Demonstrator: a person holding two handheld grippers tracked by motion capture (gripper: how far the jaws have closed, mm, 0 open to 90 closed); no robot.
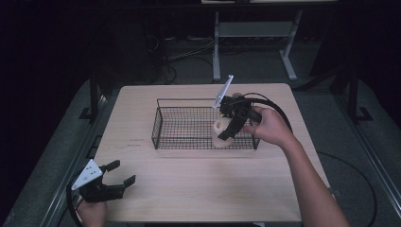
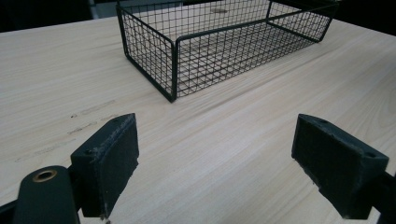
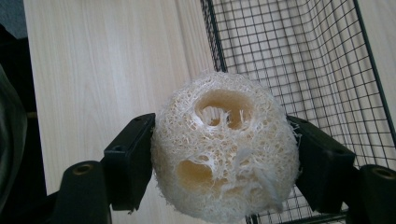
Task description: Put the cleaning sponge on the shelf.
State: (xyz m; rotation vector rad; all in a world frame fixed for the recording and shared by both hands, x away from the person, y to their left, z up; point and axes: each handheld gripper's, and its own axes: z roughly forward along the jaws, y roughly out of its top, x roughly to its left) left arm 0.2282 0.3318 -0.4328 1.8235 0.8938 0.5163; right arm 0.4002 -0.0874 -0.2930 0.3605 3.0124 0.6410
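A cream loofah piece (image 3: 224, 144) with holes through its fibrous face sits squeezed between the pads of my right gripper (image 3: 224, 163). In the high view that right gripper (image 1: 226, 130) hangs over the front right part of the black wire basket (image 1: 163, 101), with the loofah (image 1: 220, 126) at its tip. My left gripper (image 1: 120, 173) rests at the table's front left corner, jaws wide apart and nothing between them. In the left gripper view the left gripper (image 2: 215, 168) points across bare wood toward the basket (image 2: 173, 70).
The light wooden table (image 1: 198, 184) has open wood in front of the basket and at both its sides. The floor drops away past the table edges. A metal frame (image 1: 253, 30) stands on the floor beyond the far edge. A black cable (image 1: 276, 106) trails from the right gripper.
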